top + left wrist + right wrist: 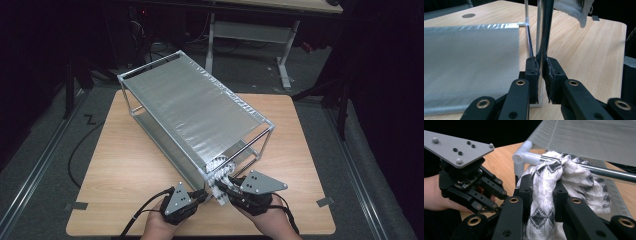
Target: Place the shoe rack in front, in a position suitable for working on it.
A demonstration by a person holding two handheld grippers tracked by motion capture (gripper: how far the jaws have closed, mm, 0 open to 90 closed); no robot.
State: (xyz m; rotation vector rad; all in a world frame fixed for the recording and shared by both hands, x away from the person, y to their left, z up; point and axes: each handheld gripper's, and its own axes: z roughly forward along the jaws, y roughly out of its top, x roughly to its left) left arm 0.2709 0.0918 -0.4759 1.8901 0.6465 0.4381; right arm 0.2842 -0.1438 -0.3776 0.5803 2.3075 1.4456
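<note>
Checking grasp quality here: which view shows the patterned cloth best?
The right gripper view: the patterned cloth sits pinched in the right gripper, draped against the rack's rail. The high view shows a small bunch; the left gripper view, a white corner.

I see a light wooden bench (130, 165) carrying a metal-framed rack (192, 112) with silvery mesh shelves, standing diagonally across its middle. Near the rack's far corner, the bench top has a round hole (468, 15).
</note>
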